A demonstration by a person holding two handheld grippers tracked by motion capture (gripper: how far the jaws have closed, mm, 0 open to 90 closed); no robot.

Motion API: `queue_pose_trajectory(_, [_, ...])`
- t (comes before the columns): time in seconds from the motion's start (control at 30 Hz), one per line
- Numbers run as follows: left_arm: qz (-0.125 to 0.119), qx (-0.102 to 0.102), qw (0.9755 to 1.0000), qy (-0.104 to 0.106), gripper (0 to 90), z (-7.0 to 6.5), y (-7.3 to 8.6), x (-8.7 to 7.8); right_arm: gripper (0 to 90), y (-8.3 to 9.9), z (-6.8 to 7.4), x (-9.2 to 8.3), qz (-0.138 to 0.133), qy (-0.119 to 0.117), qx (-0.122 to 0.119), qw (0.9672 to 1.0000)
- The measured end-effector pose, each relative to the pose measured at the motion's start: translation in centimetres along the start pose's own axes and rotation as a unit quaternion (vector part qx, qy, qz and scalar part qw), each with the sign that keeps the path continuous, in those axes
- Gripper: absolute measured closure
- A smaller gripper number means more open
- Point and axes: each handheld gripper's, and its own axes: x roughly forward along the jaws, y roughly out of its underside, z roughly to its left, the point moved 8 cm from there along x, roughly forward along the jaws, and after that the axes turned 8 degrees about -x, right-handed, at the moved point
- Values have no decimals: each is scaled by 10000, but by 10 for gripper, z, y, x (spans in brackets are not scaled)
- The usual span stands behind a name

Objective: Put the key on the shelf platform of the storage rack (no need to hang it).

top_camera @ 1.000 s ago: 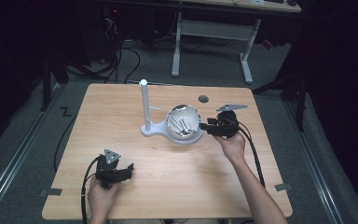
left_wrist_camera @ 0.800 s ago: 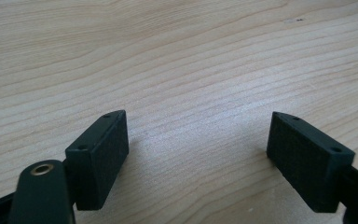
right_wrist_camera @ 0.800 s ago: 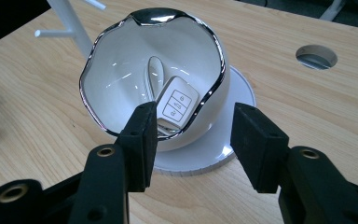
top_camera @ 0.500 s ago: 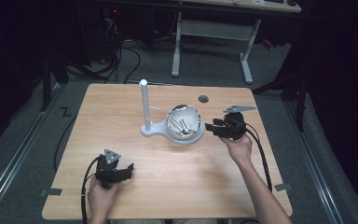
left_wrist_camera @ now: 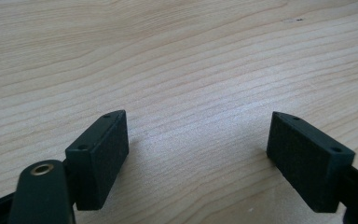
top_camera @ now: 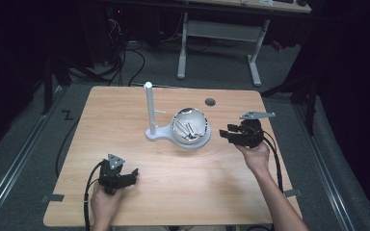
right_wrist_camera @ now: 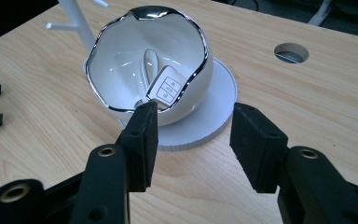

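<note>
Backing away since the earlier frame, the right hand-held gripper [right_wrist_camera: 193, 140] is released and empty. Just ahead, a white key fob [right_wrist_camera: 166, 88] lies inside the white, chrome-rimmed bowl [right_wrist_camera: 121, 70], nearer this hand.

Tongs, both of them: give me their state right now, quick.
Left tongs: open, nothing between them, bare table beneath.
Right tongs: open, holding nothing, pointed at the white bowl with the key fob inside.

black tool [right_wrist_camera: 191, 140], grey plate, trailing cable
</note>
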Motion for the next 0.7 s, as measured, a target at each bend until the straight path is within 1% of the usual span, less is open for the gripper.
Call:
queue_pose_trajectory(0.03, [2,2,10000,1,210,0,0,0,523,1,0,-4,14,16,15,10000])
queue_pose_trajectory(0.2, [0,1,10000,-1,210,0,0,0,523,2,0,-11,-52,29,-18,10000])
queue_pose_trajectory(0.27, [-1,3,10000,-2,209,0,0,0,519,5,1,-14,-107,-18,40,9999])
queue_pose_trajectory(0.37, [0,5,10000,-6,208,0,0,0,517,12,1,-16,-13,-5,31,10000])
queue_pose_trajectory(0.5, [-2,5,10000,-9,208,0,0,0,516,18,1,-23,-97,11,54,9999])
queue_pose_trajectory(0.63, [4,8,10000,-10,207,0,0,0,513,23,0,-30,-123,21,95,9999])
queue_pose_trajectory(0.7, [-1,7,10000,-10,207,0,0,0,514,23,1,-34,-229,-11,137,9996])
